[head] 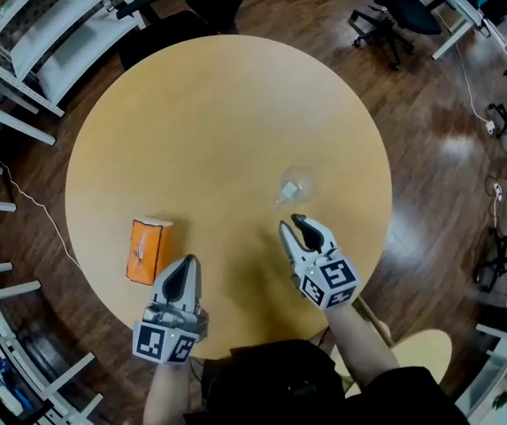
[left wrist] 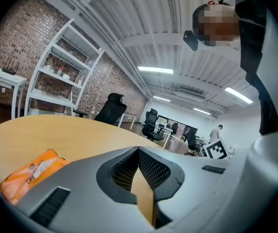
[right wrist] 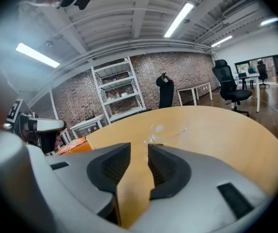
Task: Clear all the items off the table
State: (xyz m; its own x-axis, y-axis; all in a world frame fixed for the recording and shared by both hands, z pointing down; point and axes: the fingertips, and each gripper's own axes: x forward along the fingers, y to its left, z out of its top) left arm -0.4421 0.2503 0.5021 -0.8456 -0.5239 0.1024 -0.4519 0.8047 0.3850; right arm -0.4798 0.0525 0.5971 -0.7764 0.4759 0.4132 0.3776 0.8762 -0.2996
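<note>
Head view shows an orange packet (head: 149, 251), its print unreadably small.

- An open-plan office with a loft look.
- Black swivel office chairs (head: 403, 7) stand by white desks (head: 462, 5) on a dark wood-plank floor (head: 439, 149).
- White metal shelving (right wrist: 117, 89) lines a bare brick wall (right wrist: 177, 72).
- Long strip lights (right wrist: 180, 18) run under an exposed beamed ceiling (right wrist: 109, 23).
- A round wooden table (head: 226, 122) stands among them.
</note>
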